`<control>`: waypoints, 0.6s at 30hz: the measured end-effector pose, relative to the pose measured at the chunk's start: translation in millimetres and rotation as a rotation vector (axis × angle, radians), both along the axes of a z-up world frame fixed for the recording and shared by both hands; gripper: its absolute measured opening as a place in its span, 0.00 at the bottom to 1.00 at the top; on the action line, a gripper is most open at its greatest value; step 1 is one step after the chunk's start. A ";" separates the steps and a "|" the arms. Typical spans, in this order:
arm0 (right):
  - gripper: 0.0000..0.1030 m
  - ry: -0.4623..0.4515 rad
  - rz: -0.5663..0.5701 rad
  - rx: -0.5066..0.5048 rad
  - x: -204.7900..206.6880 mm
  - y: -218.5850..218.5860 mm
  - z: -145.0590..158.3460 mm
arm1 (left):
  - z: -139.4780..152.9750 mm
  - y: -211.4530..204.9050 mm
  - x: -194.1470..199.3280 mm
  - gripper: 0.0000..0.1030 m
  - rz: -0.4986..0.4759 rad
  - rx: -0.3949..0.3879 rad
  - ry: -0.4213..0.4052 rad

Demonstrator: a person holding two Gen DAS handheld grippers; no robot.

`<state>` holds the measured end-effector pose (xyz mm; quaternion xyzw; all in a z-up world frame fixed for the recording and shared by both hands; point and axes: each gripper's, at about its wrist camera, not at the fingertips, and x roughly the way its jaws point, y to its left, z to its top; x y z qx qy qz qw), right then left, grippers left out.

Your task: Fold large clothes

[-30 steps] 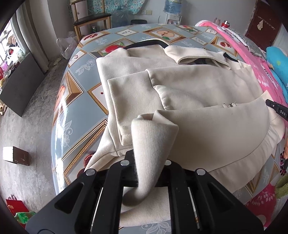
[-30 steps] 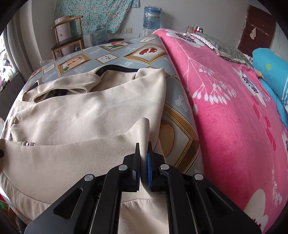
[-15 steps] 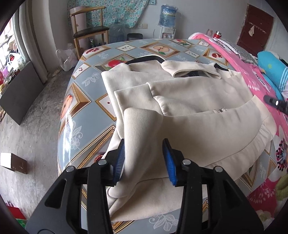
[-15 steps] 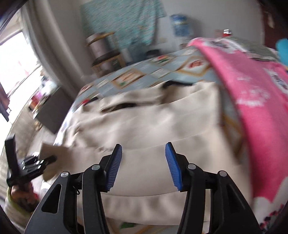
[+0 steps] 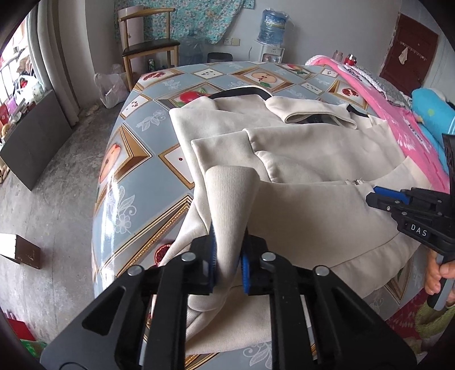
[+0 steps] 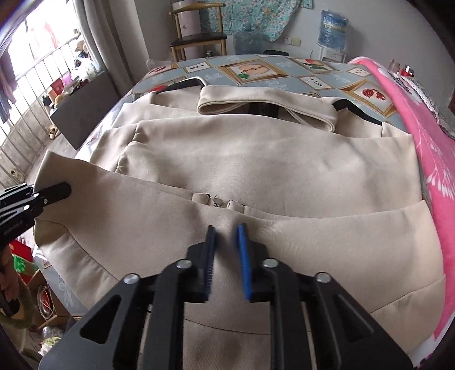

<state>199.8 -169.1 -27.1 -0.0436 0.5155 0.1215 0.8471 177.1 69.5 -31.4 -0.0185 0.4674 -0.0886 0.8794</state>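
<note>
A beige jacket (image 5: 312, 159) lies on the table, collar at the far end and its lower part folded up over the body. My left gripper (image 5: 229, 253) is closing, and its pads press on the ribbed hem corner (image 5: 230, 199) at the jacket's near left, lifted a little. It also shows at the left edge of the right wrist view, left gripper (image 6: 57, 190). My right gripper (image 6: 226, 247) sits on the folded jacket (image 6: 256, 159) just below the zipper ends (image 6: 221, 202), its pads pinching a ridge of cloth. From the left wrist view the right gripper (image 5: 372, 196) shows at the right.
The table wears a blue-grey cloth with fruit pictures (image 5: 136, 182). A pink blanket (image 6: 426, 142) lies along the right side. A wooden chair (image 5: 148, 42) and a water bottle (image 5: 271, 25) stand beyond the far end. A person's hand (image 5: 438, 273) holds the right gripper's handle.
Both grippers opened and shut again. The left let go of the ribbed hem and took it again. The right left the jacket's right edge, swung left to the zipper, and closed on cloth there.
</note>
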 end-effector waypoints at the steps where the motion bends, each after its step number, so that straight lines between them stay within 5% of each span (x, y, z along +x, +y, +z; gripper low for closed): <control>1: 0.06 -0.007 0.003 -0.010 -1.4 1.8 2.0 | 0.3 0.6 -0.3 0.08 -0.001 -0.013 -0.001; 7: 0.04 -0.094 -0.024 -0.001 0.3 -0.3 33.9 | 15.1 9.2 -4.2 0.07 -0.011 -0.085 -0.034; 11: 0.04 -0.069 -0.027 -0.032 10.3 6.2 13.7 | 0.3 13.5 5.9 0.07 0.000 -0.106 0.034; 18: 0.04 -0.077 -0.050 -0.036 16.6 8.2 -4.3 | -8.9 9.9 13.5 0.10 0.002 -0.060 0.037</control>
